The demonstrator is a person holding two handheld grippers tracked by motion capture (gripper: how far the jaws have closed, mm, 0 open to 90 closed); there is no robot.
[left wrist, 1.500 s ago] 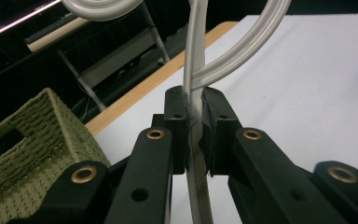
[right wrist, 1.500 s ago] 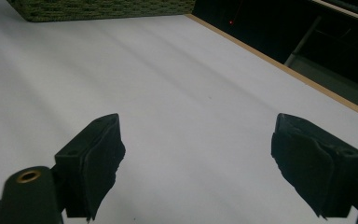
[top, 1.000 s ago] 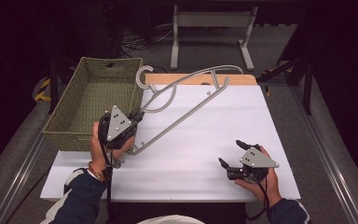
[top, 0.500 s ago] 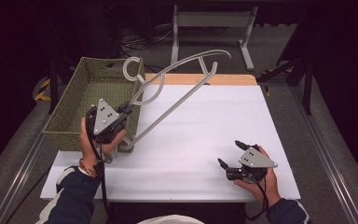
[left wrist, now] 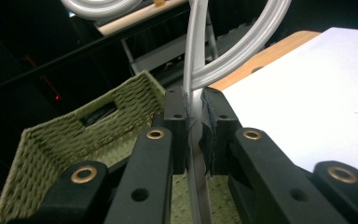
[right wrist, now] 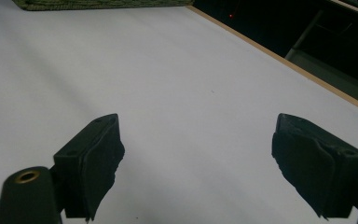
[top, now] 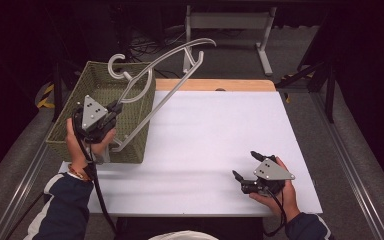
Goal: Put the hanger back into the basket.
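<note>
A white rectangular table top [top: 205,145] with a pale wooden far edge carries one green woven rectangular basket [top: 75,125] at its left side. One long silver-grey metal clothes hanger [top: 150,85] with a curled hook is lifted off the table, slanting up and away from the left gripper [top: 114,107], its lower end beside the basket's near right corner and its curved shoulder high above the table's far edge.

The high view gives the hanger's whole outline, hook over the basket's far rim; the left gripper view gives the grip itself: the two black jaws are pressed together on a thin bar of the hanger [left wrist: 195,93], the basket's [left wrist: 74,135] open inside below and to their left, the table top [left wrist: 317,93] to their right.

The right gripper [top: 247,167] rests low at the table's near right, well apart from hanger and basket. In the right gripper view its two jaws stand spread wide with bare table top [right wrist: 191,84] between them and nothing held; the basket's edge [right wrist: 98,3] lies far ahead.

Two grippers, one hanger, one basket.
</note>
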